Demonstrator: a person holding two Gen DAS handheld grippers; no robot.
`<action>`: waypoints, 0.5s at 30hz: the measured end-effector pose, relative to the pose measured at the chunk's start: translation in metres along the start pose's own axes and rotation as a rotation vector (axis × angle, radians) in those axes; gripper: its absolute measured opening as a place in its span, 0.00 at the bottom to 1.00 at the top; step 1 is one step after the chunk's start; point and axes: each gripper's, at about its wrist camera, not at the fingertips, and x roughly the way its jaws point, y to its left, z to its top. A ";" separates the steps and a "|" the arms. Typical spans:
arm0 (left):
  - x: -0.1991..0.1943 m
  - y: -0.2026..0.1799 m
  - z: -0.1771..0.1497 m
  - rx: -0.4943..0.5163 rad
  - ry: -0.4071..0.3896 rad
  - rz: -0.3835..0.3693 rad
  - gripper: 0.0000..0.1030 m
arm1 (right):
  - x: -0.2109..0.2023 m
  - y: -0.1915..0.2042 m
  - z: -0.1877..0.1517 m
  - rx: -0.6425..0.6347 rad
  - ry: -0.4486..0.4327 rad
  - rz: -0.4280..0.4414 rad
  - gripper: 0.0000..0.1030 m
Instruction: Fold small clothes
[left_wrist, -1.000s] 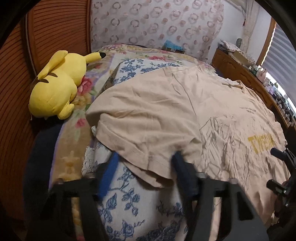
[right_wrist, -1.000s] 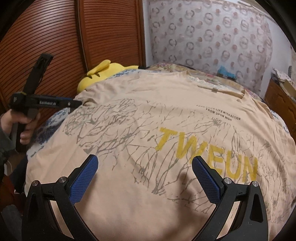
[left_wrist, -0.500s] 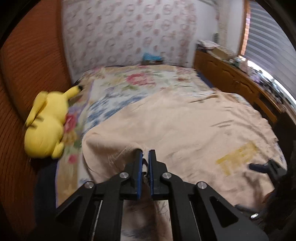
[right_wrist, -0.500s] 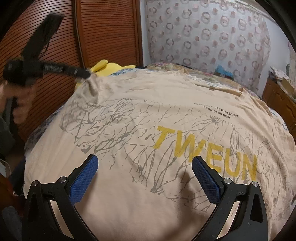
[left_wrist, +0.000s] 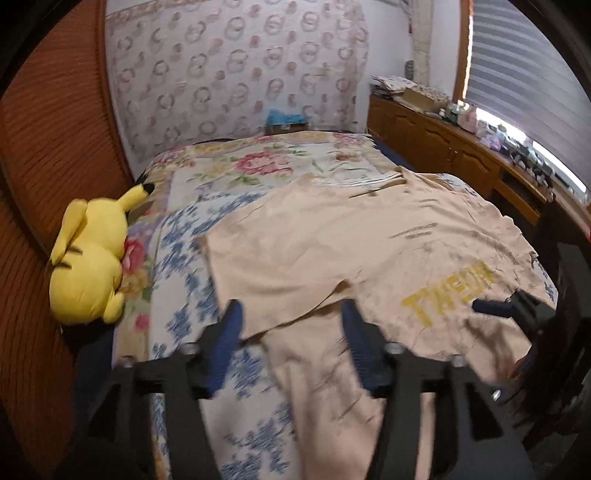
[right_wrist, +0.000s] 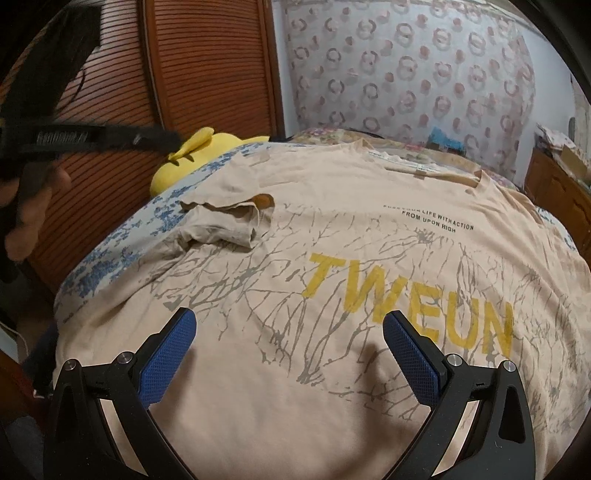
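Claws (right_wrist: 290, 343) spread over sleeve-folded T-shirt (right_wrist: 332, 229).

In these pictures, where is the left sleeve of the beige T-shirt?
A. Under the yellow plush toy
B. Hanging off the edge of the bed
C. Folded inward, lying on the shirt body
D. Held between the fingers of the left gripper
C: the sleeve lies folded over on the T-shirt, and the left gripper is open, holding nothing.

Left gripper (left_wrist: 291, 332) now spread wide after being clamped on the sleeve (right_wrist: 225, 225) 0.5 s ago, sleeve released and lying folded inward on the beige T-shirt (right_wrist: 332, 258), left gripper pulled back and raised above the bed.
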 end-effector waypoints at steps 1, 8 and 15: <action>0.002 0.005 -0.006 -0.015 0.008 0.009 0.59 | 0.000 0.000 0.000 0.003 0.001 0.002 1.00; 0.027 0.046 -0.048 -0.090 0.092 0.066 0.60 | 0.000 0.001 0.015 -0.051 0.012 0.044 0.99; 0.050 0.060 -0.071 -0.084 0.146 0.113 0.61 | 0.024 0.010 0.073 -0.179 -0.005 0.146 0.78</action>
